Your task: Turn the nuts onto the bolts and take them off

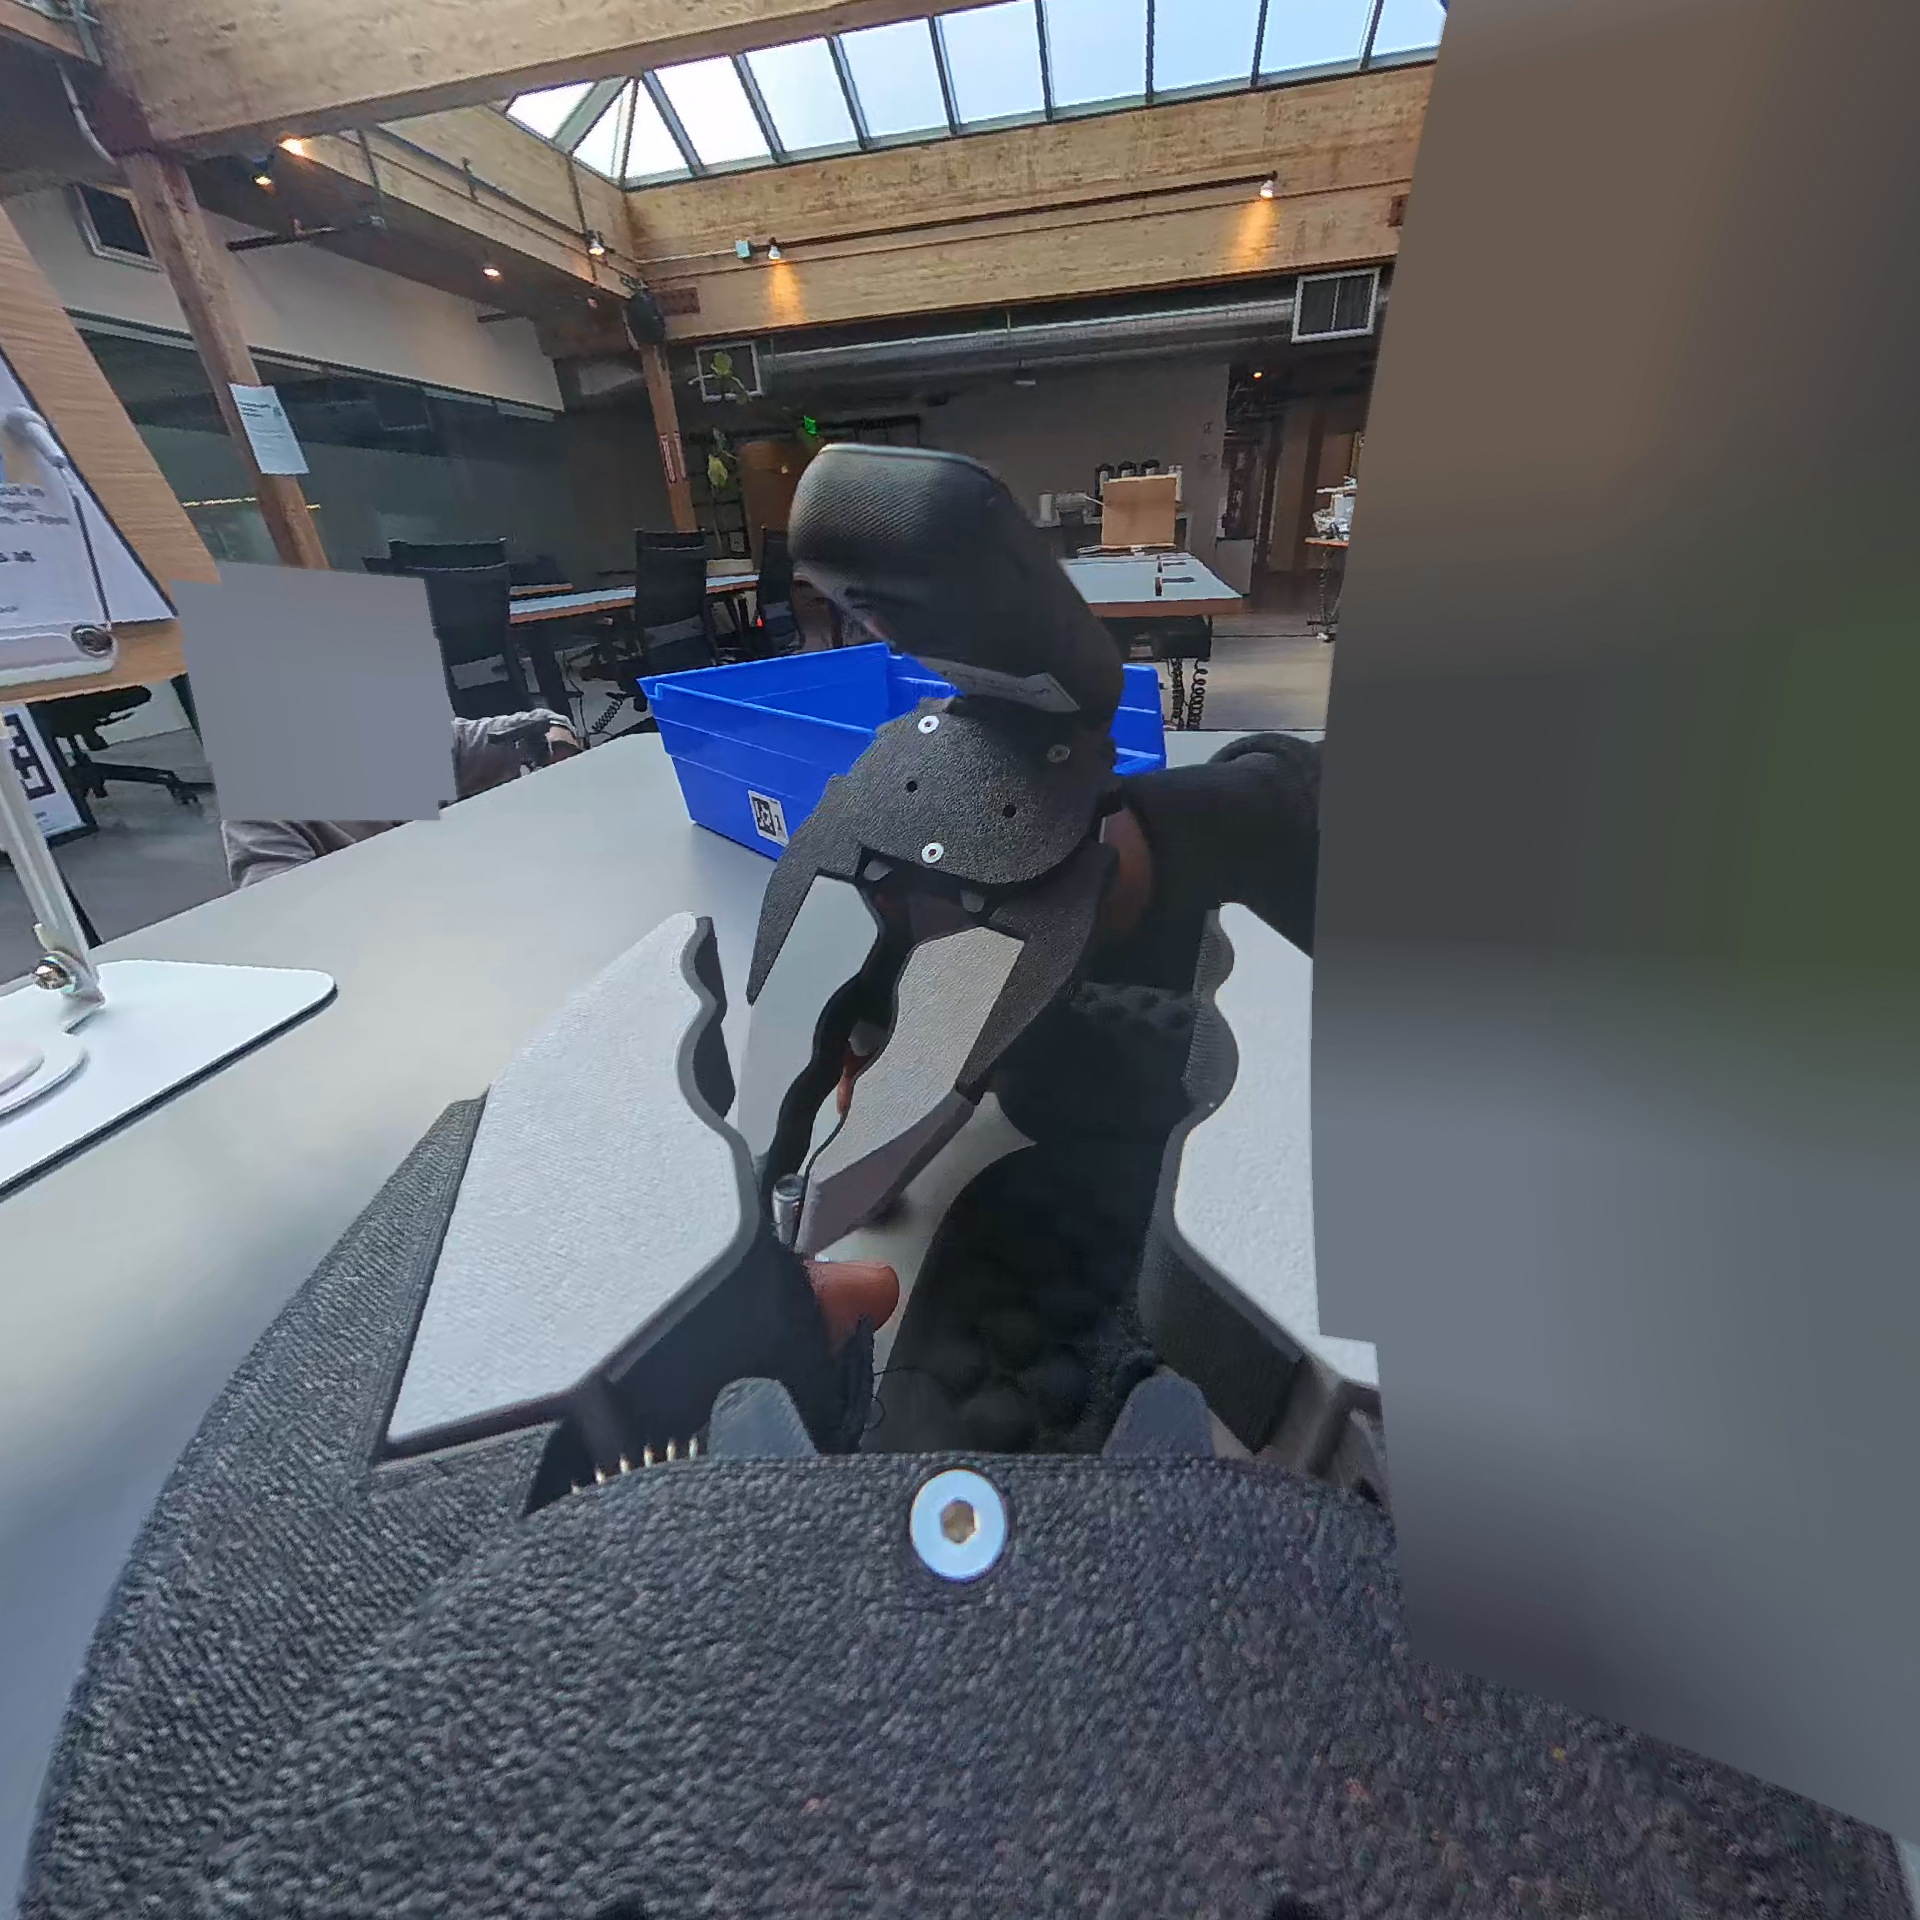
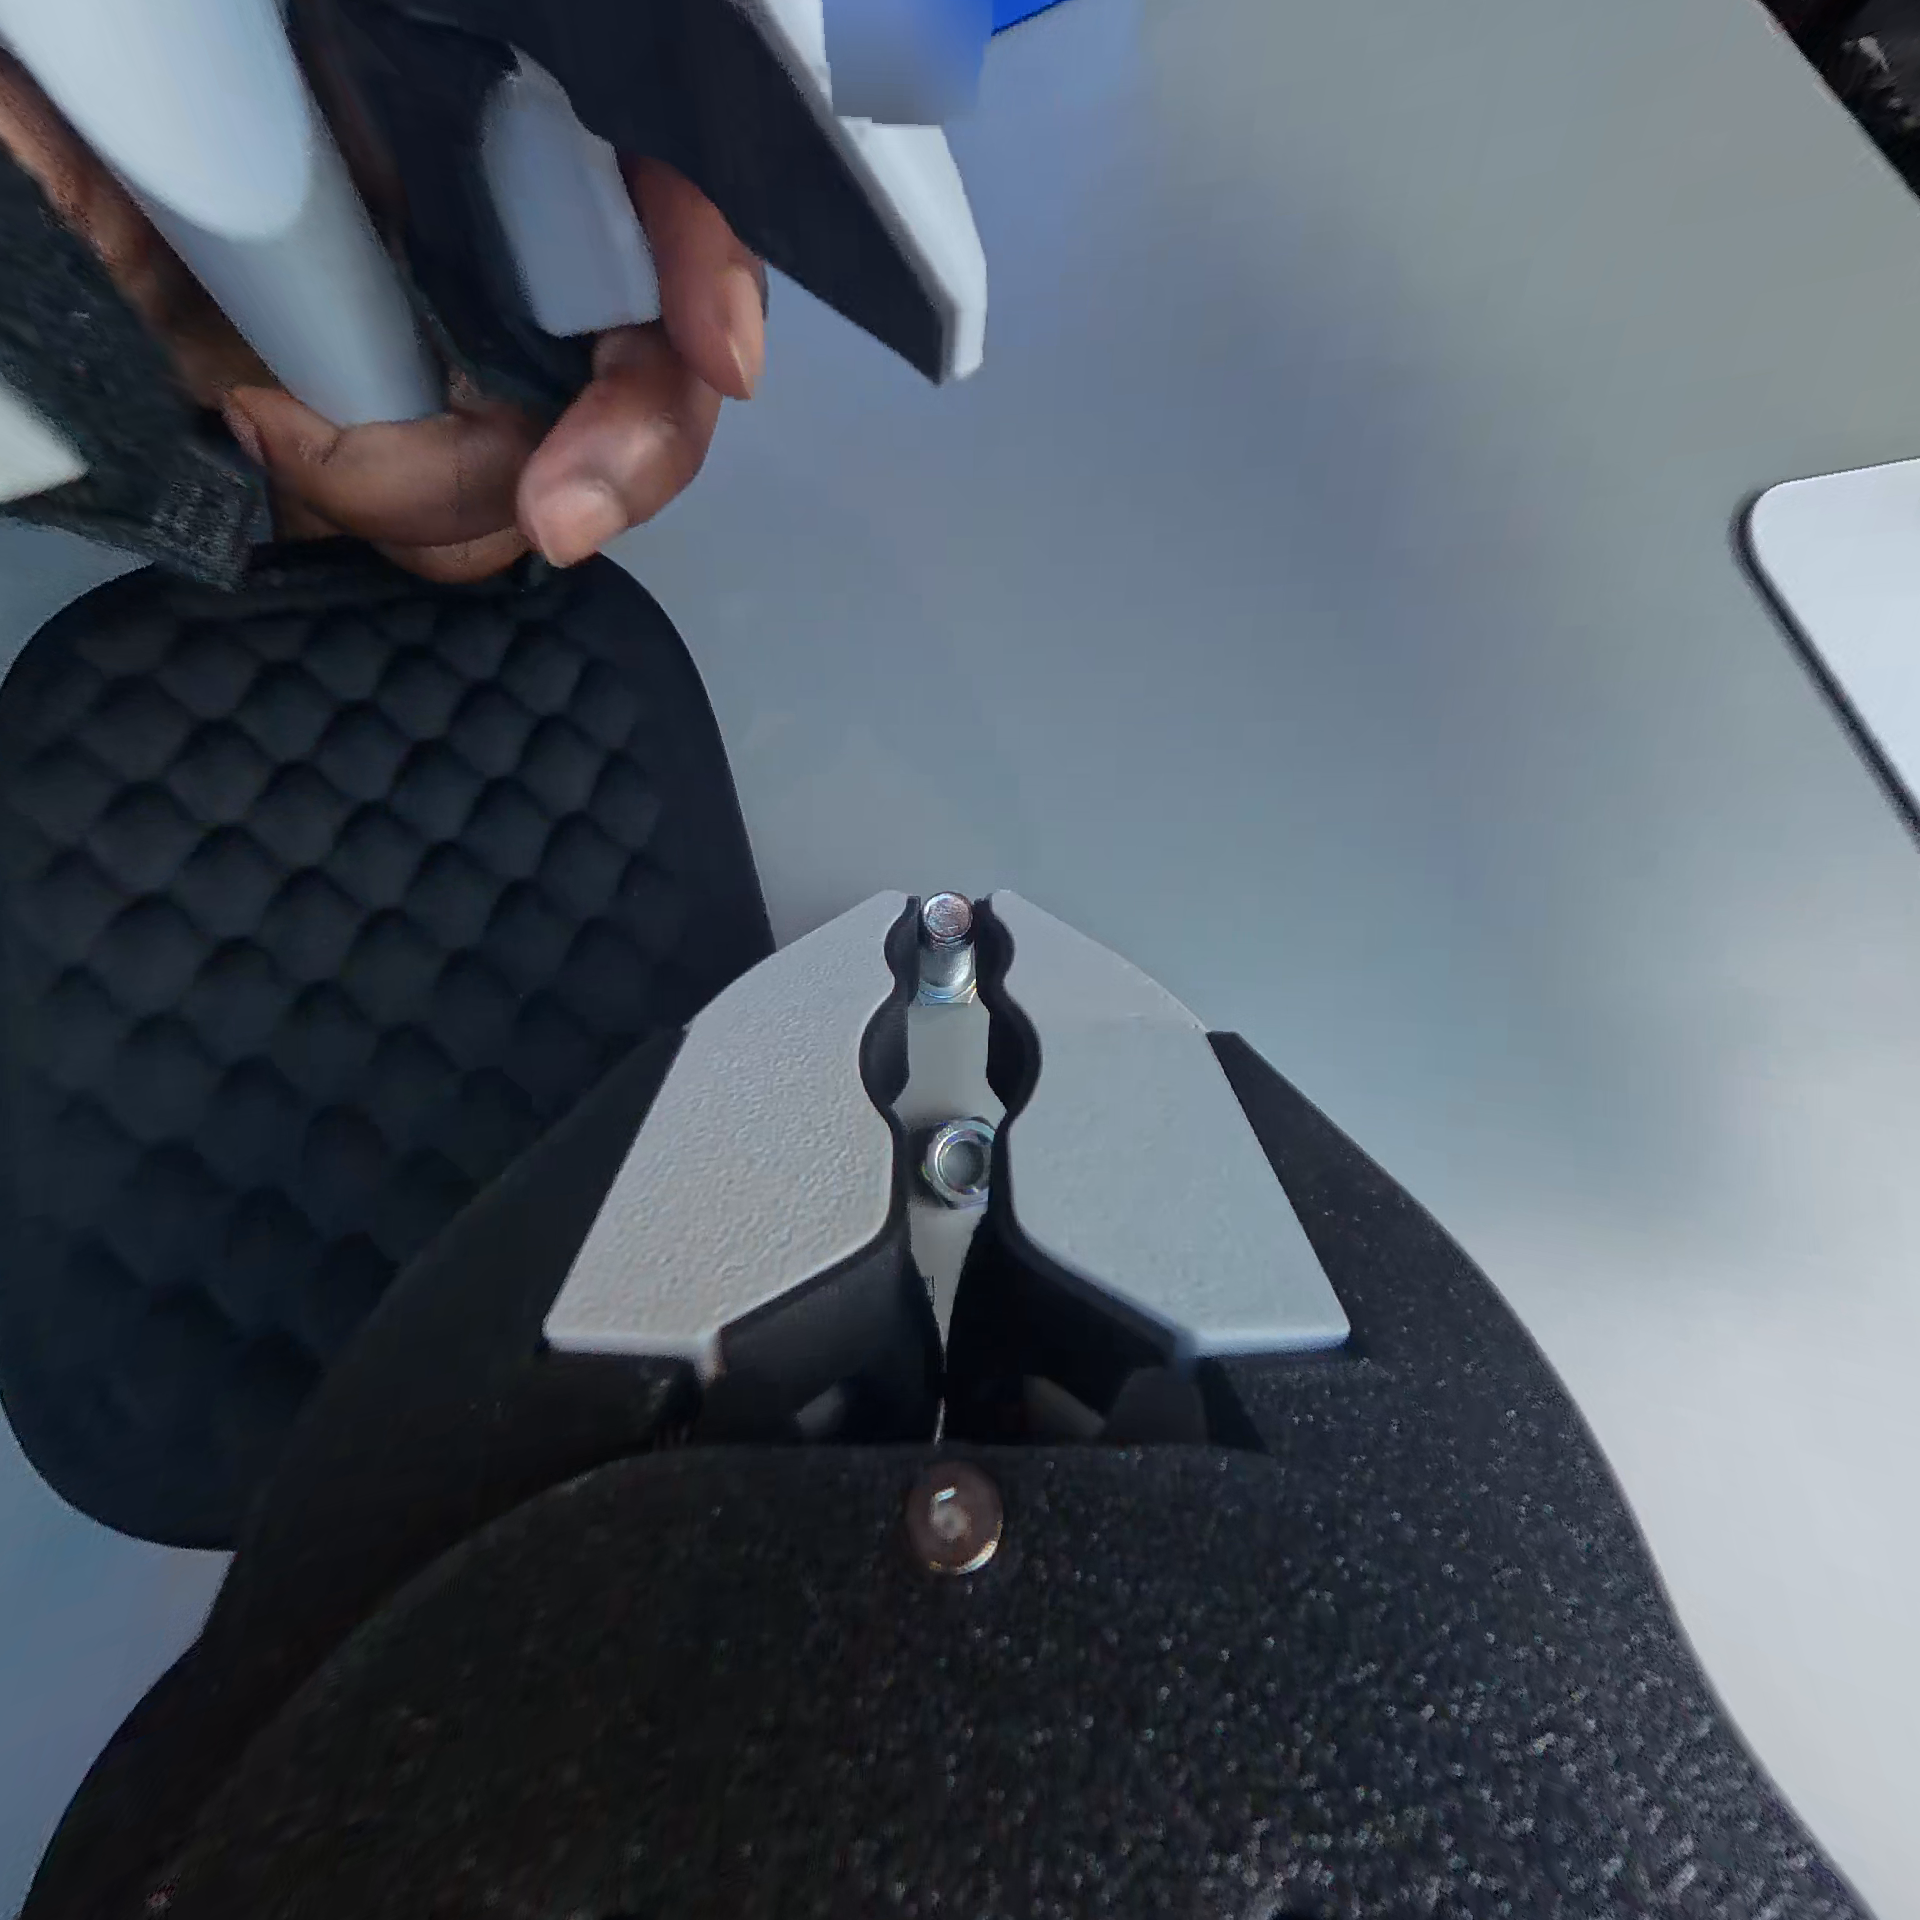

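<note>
Grey table (image 2: pixel 1351 520) open ahead; right gripper (image 2: pixel 948 920) pinching bolt (image 2: pixel 945 951).

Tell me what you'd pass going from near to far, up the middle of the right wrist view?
Nut → bolt, pinched at the right gripper tips → bare table → blue bin at the top edge.

Textured black hand-held gripper (image 2: pixel 948 940) bodies, grey scalloped fingers (image 2: pixel 748 1143), silver centre screw (image 1: pixel 957 1524), dark knit sleeve (image 2: pixel 114 416)
</note>
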{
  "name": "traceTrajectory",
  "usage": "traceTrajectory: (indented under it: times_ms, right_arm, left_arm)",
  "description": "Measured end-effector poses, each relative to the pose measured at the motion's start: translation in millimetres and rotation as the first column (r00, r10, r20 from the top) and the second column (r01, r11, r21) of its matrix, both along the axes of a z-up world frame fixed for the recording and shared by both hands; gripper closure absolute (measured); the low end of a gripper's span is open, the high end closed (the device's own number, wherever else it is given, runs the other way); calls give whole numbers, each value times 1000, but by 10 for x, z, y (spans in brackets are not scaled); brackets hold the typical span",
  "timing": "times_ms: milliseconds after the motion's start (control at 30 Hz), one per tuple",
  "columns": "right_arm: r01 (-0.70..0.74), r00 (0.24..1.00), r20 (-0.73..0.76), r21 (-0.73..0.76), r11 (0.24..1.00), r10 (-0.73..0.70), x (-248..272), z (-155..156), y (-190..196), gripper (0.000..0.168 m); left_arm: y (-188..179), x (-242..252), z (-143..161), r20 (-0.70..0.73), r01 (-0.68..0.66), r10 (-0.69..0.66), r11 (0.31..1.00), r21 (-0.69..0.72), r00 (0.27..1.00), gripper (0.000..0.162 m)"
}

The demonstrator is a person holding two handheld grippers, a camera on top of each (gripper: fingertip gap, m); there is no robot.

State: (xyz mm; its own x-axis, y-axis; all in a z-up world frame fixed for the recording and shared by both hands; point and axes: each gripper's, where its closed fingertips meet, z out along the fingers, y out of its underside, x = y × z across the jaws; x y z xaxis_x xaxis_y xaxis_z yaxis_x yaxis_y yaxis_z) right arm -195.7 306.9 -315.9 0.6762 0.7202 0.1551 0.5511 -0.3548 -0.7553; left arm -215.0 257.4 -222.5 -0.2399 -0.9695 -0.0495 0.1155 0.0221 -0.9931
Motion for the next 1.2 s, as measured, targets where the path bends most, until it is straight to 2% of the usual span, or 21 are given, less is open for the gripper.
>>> traceTrajectory:
  times_ms: [67,233,333,733,1200]
  right_arm:
    - [-2,1000,-14,36,999,2,22,196,-27,159]
    - [-36,991,-125,79,996,46,-65,917,-201,159]
    - [-79,979,-185,71,994,91,-226,1155,-297,159]
    - [-137,975,-172,43,990,142,-484,1110,-318,159]
    - [-175,977,-127,-7,985,173,-455,1046,-355,159]
  left_arm:
    - [47,15,-3,-8,-35,34,999,-11,999,78]
    - [121,77,-56,-54,-119,119,993,0,991,85]
    - [123,97,-78,-69,-147,149,989,28,986,100]
    - [128,125,-140,-118,-178,183,983,52,976,133]
    - [73,133,-175,-134,-154,165,984,89,977,144]
